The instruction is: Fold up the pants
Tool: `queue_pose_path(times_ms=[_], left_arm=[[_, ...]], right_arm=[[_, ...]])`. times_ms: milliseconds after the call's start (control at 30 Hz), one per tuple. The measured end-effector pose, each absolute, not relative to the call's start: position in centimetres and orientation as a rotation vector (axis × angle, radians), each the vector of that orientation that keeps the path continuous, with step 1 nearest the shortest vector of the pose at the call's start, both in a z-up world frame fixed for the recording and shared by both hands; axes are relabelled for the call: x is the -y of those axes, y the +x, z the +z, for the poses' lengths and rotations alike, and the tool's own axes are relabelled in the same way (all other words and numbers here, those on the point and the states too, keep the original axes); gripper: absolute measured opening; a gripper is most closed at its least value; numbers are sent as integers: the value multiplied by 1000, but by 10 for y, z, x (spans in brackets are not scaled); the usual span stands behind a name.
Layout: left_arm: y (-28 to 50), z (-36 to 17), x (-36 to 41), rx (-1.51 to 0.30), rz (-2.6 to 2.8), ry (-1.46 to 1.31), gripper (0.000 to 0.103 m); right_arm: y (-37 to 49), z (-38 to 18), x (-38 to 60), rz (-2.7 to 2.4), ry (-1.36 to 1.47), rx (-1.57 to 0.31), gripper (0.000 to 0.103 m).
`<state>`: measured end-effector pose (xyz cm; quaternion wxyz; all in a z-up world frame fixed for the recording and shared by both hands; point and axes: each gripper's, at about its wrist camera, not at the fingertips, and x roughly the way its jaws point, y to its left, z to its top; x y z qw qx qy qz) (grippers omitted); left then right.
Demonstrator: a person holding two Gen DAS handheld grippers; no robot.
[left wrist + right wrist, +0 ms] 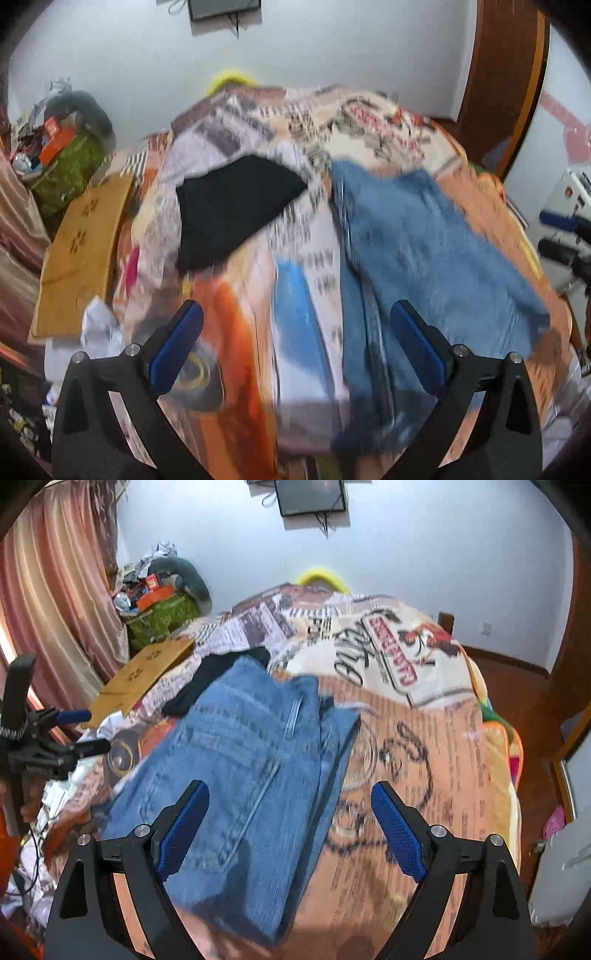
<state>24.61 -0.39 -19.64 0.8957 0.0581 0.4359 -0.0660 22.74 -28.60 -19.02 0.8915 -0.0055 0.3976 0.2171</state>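
The left gripper [295, 314] hangs wide apart above the bed, its blue pads [177, 347] holding nothing. The right gripper [290, 794] is likewise spread wide and empty over the bed.

The blue jeans [243, 775] lie folded on the printed bedspread [424, 760], one layer doubled over another with its edge showing along the right side. In the right wrist view they run from about 11 o'clock near the centre down to 6 o'clock, passing under the gripper's left finger. In the left wrist view the jeans [417, 251] stretch from 1 o'clock down to 5 o'clock, under the gripper's right finger; that frame is blurred, so the fold lines are hard to read there.

A black garment [232, 210] rests on the bedspread [236, 332] at 11 o'clock, just beside the jeans' far end. A brown cardboard sheet [81, 258] sits at 9 o'clock off the bed's edge, and a green bag [159, 620] heaped with clutter stands by the pink curtain [48, 602] at 10 o'clock. A dark screen [310, 496] hangs on the wall at 12 o'clock.
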Motion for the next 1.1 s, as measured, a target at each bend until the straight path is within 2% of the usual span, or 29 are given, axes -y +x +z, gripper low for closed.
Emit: queue_pose_path(times_ms=[67, 133, 200, 300, 367, 433, 567, 733, 900, 1000, 1100], left_arm=[[265, -191, 9, -877, -153, 115, 103], [289, -191, 15, -877, -168, 103, 102], [308, -195, 22, -896, -204, 86, 101], [333, -210, 37, -917, -249, 106, 88], [351, -225, 46, -949, -261, 128, 73], [367, -242, 51, -990, -286, 121, 64], [375, -265, 61, -1001, -296, 159, 61], [373, -268, 65, -975, -290, 213, 61], [376, -267, 64, -994, -291, 203, 61], [376, -270, 66, -986, -274, 212, 62], [380, -275, 68, -996, -257, 221, 68]], right_arm=[[239, -189, 283, 458, -4, -821, 72], [255, -189, 279, 472, -3, -821, 68], [274, -192, 274, 479, -9, -818, 53], [305, -202, 266, 494, -17, -839, 45], [323, -211, 262, 500, -15, -851, 42], [345, -225, 256, 504, -18, -874, 36], [372, -252, 246, 515, -13, -930, 16], [373, -263, 246, 521, -15, -915, 9], [361, -234, 254, 515, -33, -811, 6], [372, -243, 258, 510, -21, -865, 6], [379, -272, 256, 494, -29, -950, 6]])
